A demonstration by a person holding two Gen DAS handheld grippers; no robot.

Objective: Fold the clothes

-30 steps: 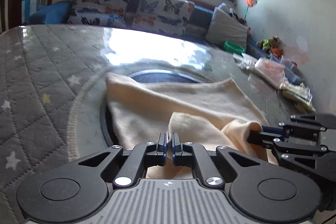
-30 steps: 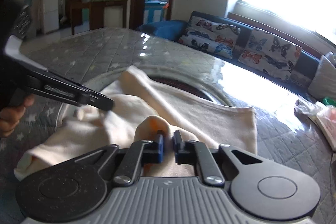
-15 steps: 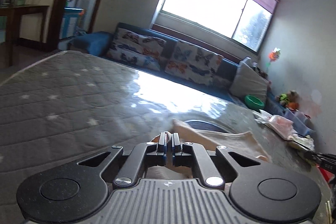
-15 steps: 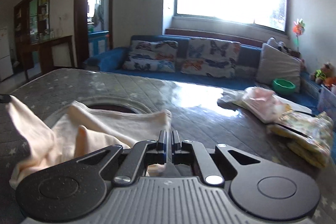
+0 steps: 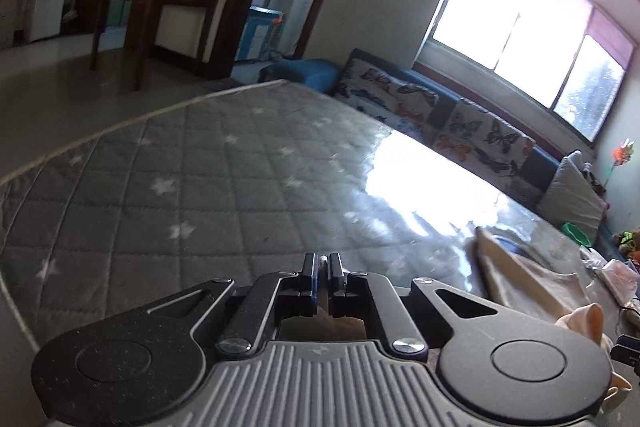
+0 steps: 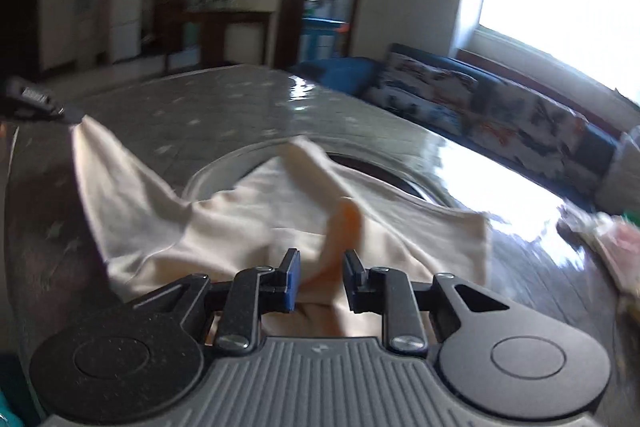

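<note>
No words, labels, brands or numbers can be read in either view; every surface is too blurred.

Cream garment (image 6: 280,227), grey star-quilted mattress (image 5: 200,187), butterfly-print cushions (image 5: 480,135)

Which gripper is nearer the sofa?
Right, as far as I can tell. The right gripper sits over the cloth, towards the sofa; the left gripper holds a cloth corner farther back.

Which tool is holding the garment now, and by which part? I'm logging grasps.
The left tool pinches the cream garment at a stretched corner; the right tool is open around a fold, gripping nothing.
</note>
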